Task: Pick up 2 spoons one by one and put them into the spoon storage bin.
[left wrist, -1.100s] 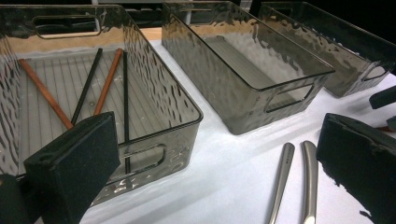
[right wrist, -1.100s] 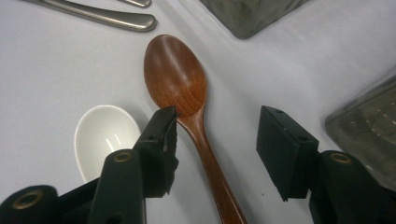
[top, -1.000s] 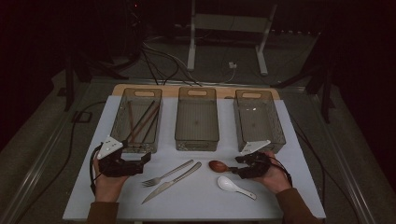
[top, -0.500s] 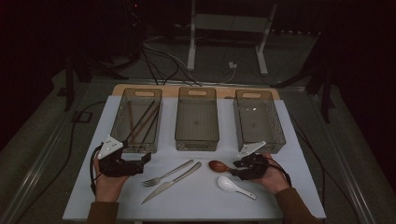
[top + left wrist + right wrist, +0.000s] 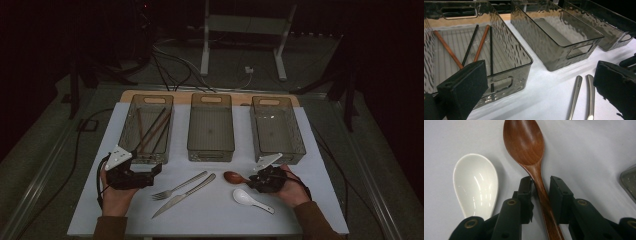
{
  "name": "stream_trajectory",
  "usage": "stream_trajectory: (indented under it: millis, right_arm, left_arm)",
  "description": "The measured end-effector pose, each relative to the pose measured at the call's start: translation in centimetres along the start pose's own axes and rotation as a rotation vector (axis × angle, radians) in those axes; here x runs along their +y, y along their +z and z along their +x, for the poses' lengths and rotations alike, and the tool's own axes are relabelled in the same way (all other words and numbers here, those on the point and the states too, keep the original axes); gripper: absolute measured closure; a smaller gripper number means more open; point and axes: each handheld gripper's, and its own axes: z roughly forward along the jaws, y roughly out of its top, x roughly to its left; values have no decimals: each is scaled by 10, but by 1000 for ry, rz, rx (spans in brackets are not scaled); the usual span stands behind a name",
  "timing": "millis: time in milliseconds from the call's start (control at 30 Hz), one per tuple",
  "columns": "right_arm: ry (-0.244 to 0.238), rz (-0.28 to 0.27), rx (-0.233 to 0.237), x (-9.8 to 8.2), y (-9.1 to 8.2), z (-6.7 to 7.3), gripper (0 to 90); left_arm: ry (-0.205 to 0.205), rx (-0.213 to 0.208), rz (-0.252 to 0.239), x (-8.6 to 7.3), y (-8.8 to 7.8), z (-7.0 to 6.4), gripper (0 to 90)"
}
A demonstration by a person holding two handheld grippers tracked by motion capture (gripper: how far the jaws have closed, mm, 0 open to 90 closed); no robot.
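A brown wooden spoon (image 5: 525,142) lies on the white table top, bowl away from my right gripper (image 5: 541,187). Its handle runs between the jaws, which have just been closing. The left pad touches the handle and a thin gap shows at the right pad. From above, the right gripper (image 5: 252,182) sits just right of the wooden spoon (image 5: 231,176). A white ceramic spoon (image 5: 475,182) lies beside it. My left gripper (image 5: 539,72) is open and holds nothing. It rests before the left bin (image 5: 131,130) as the left gripper (image 5: 152,172).
Three clear grey bins stand in a row: the left bin (image 5: 524,53) holds chopsticks (image 5: 480,43), while the middle bin (image 5: 211,150) and right bin (image 5: 300,140) look bare. A fork (image 5: 177,187) and knife (image 5: 182,196) lie between my hands. The white spoon (image 5: 246,198) lies near the front edge.
My right gripper has edged slightly left along the wooden spoon's handle. The left hand and everything else on the table have stayed put.
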Motion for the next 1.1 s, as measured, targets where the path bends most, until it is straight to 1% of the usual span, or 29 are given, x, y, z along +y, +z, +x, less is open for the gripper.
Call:
stream_trajectory:
  millis: [67,167,367,500,533,567,767,1100]
  right_arm:
    - [-19,-3,-3,0,0,1,744]
    - [-44,0,5,0,0,3,802]
    - [-53,-1,10,-1,0,2,823]
    - [-42,-3,2,-1,-1,4,826]
    - [-45,-5,2,-1,-1,3,826]
    - [-35,-7,0,-1,-2,3,827]
    - [-21,-29,-8,-1,-7,4,828]
    - [-17,-66,-19,1,-14,6,828]
  left_arm:
    - [0,1,1,0,0,0,6]
    - [-2,1,1,0,0,1,6]
    - [-5,3,4,-1,0,1,6]
    - [-4,4,4,-1,0,1,6]
    - [-6,2,2,-1,0,1,6]
    - [-6,3,2,-1,0,1,7]
    - [-6,3,3,-1,0,2,6]
    - [-2,2,8,-2,1,1,6]
